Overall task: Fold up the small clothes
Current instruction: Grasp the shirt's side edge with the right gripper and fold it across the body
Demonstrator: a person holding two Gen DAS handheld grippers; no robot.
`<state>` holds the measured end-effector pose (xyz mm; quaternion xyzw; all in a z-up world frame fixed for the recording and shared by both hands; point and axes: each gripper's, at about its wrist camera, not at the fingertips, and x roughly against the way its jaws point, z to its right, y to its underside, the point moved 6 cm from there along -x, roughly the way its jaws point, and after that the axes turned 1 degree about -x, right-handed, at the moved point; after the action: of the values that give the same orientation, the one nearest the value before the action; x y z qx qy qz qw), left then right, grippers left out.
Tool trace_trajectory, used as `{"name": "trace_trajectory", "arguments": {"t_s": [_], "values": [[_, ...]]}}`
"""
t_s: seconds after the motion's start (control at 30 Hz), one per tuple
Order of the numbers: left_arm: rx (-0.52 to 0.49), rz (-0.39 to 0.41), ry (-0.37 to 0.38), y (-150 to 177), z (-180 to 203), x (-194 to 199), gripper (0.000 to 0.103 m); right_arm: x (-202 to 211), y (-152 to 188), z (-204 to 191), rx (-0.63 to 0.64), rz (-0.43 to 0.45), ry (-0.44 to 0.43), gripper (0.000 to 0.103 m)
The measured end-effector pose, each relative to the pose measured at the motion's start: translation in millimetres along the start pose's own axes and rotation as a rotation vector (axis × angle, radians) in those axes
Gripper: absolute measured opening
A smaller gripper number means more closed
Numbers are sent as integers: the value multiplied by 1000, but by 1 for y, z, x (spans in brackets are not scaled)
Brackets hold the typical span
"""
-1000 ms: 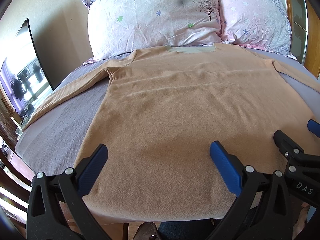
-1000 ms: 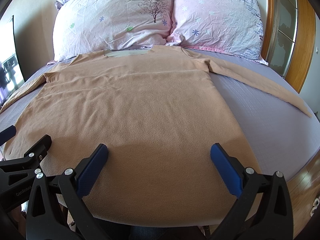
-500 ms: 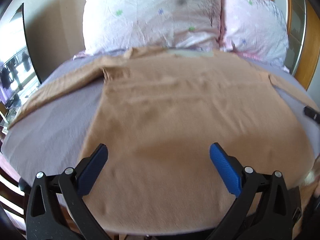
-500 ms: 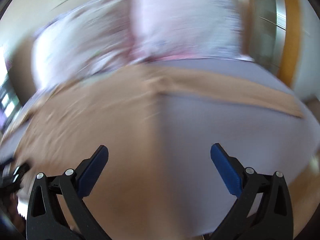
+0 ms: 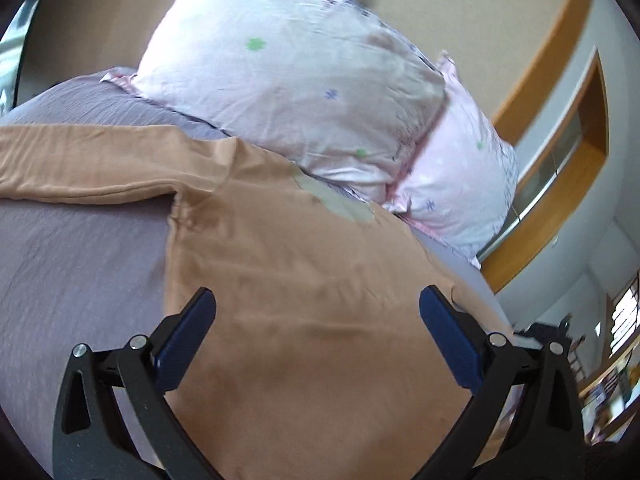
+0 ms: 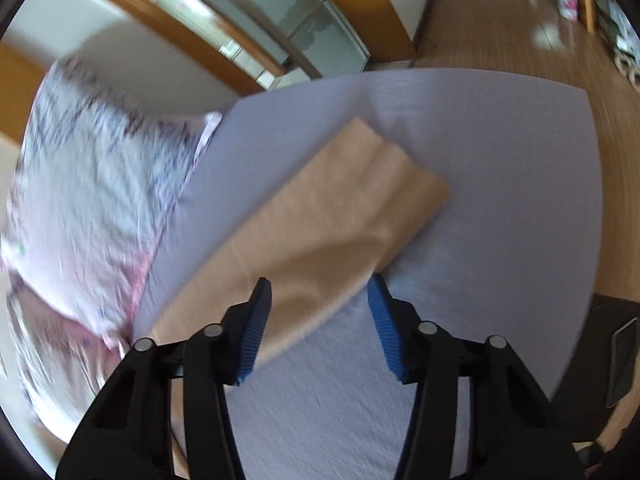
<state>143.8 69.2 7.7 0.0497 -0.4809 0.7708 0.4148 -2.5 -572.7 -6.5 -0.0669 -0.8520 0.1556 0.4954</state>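
A tan long-sleeved shirt point(image 5: 304, 288) lies flat on the lilac bed sheet point(image 5: 72, 264), its grey collar point(image 5: 340, 204) toward the pillows. Its left sleeve point(image 5: 80, 168) stretches out to the left. My left gripper point(image 5: 318, 316) is open and empty above the shirt's upper body. In the right wrist view the shirt's right sleeve point(image 6: 320, 232) lies on the sheet point(image 6: 500, 200), cuff pointing away. My right gripper point(image 6: 320, 292) is partly open, its jaws on either side of the sleeve, holding nothing.
Two floral pillows point(image 5: 288, 80) lean at the head of the bed; one shows in the right wrist view point(image 6: 88, 200). A wooden headboard point(image 5: 552, 184) and glass panels point(image 6: 280, 28) stand behind. The bed edge point(image 6: 592, 240) drops to wooden floor.
Both grippers moved from the shirt's hem toward its upper part. The left one went up toward the left shoulder. The right one swung right over the right sleeve and narrowed its jaws.
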Motion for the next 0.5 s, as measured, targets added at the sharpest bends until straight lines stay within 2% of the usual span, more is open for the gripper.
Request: {"name": "trace_trajectory", "arguments": {"t_s": [0.07, 0.1, 0.17, 0.23, 0.33, 0.43, 0.5], "values": [[20, 17, -27, -7, -13, 5, 101, -7, -8, 5, -26, 19, 10, 24], [39, 31, -44, -12, -23, 10, 101, -12, -13, 9, -28, 21, 11, 8], [75, 53, -68, -19, -40, 19, 101, -10, -16, 0, 25, 43, 26, 7], [130, 91, -95, -29, -63, 34, 101, 7, -15, -24, 150, 104, 18, 6], [225, 143, -146, -41, -98, 57, 101, 32, 20, -114, 405, 164, -101, 6], [303, 165, -192, -48, -126, 74, 97, 55, 93, -212, 659, 150, -296, 6], [337, 174, -224, -49, -142, 84, 95, 63, 163, -271, 826, 89, -427, 6]]}}
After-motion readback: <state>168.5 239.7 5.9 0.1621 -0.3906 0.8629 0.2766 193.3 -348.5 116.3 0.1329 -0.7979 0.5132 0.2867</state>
